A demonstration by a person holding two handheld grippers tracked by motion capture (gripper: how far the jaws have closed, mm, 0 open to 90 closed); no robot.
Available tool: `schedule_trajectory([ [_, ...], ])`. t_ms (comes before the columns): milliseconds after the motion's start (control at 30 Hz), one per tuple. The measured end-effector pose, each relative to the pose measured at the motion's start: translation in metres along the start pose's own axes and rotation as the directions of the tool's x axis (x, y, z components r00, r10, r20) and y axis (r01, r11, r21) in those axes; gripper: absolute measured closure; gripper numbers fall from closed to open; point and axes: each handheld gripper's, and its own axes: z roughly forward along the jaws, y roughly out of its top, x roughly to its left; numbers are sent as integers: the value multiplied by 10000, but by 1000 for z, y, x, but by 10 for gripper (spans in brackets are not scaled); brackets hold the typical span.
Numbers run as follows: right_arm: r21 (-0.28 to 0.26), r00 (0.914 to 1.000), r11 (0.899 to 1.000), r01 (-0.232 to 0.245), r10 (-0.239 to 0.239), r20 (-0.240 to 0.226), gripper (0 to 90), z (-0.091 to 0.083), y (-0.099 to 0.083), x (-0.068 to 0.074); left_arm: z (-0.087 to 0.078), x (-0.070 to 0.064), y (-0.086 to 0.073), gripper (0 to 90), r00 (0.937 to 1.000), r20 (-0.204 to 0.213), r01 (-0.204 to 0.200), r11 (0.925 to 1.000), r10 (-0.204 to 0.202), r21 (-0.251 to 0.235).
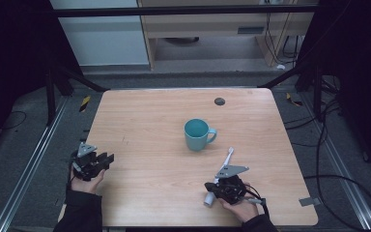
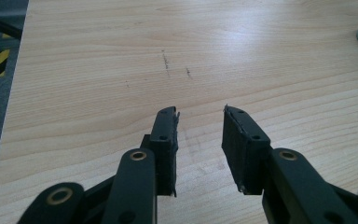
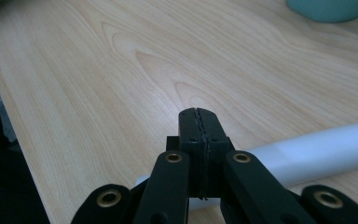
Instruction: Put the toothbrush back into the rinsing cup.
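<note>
Resting low over a white toothbrush (image 1: 221, 174) lying on the surface (image 1: 149, 125) near the teal mug (image 1: 196, 134), apparently ready to pick it up, the right gripper (image 3: 199, 113) has jaws pressed together, empty, while the left gripper (image 2: 199, 112) waits with jaws spread, holding nothing.

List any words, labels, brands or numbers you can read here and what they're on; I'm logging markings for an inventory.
None can be read.
The teal mug looks plain.
The white toothbrush and its handle show no print.
The wooden table bears only faint scuff marks, not writing.
The left gripper and right gripper carry no legible label.
</note>
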Motion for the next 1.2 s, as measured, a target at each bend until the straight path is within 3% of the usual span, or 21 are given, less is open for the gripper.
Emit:
schedule_trajectory([
  [700,519,9999,9986,96,-93,-71,900,5,-5,0,0,0,0,649,10000,-9,-49,10000,49,39],
  [1200,526,9998,9986,-91,81,184,900,-4,-10,-8,0,0,-1,649,10000,-28,-11,10000,11,18],
])
